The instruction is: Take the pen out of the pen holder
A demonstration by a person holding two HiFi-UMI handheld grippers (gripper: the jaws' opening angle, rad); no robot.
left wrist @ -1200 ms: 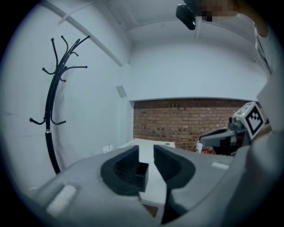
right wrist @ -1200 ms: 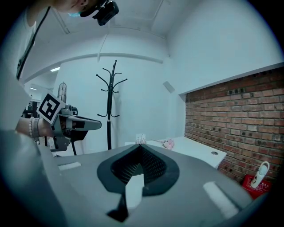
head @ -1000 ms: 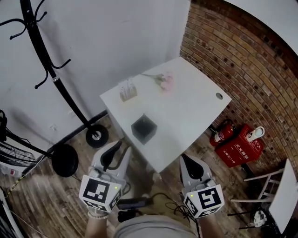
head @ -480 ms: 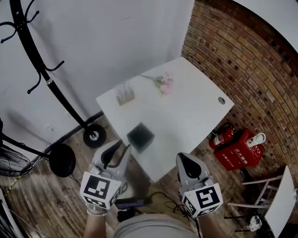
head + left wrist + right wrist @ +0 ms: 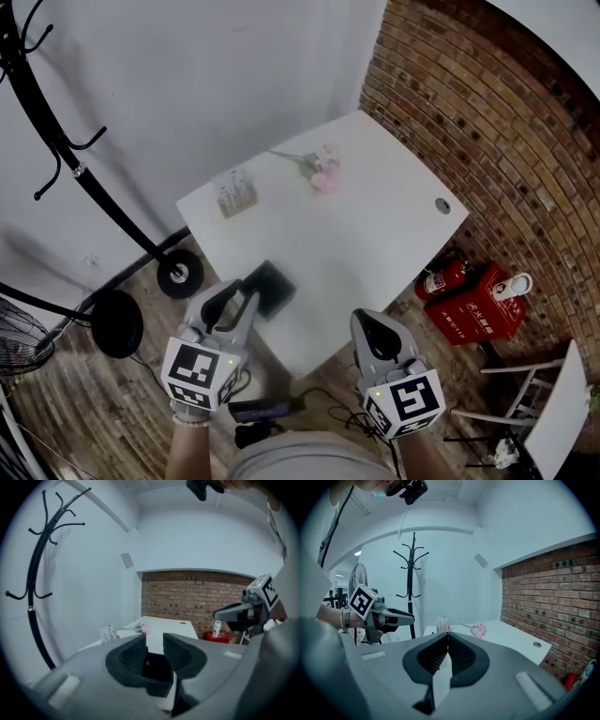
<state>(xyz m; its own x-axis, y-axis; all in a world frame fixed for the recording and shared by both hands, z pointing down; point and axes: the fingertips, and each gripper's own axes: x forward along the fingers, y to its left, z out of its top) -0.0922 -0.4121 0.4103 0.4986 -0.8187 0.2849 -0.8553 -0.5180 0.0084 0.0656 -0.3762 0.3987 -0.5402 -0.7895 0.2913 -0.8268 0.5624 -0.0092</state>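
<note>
Both grippers reach forward, tilted slightly down, at the near edge of the white table (image 5: 375,225). The left gripper (image 5: 236,302) has its jaws opening. The black pen holder (image 5: 270,287) at the table's near corner shows between them, unpressed, and its pen cannot be made out. The right gripper (image 5: 372,325) is clenched shut, empty. A pink flower (image 5: 323,174) lies farther back, with a coat rack (image 5: 56,122) to the left.

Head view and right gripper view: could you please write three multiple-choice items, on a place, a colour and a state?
1. The pen holder stands: A) on a shelf B) near the table's front edge C) inside a drawer.
2. The flowers are: A) pink B) yellow C) blue.
3. The right tongs are: A) wide open B) gripping a cup C) shut, empty.
B: it sits by the table's near edge. A: pink blooms. C: jaws meet, nothing between.
</note>
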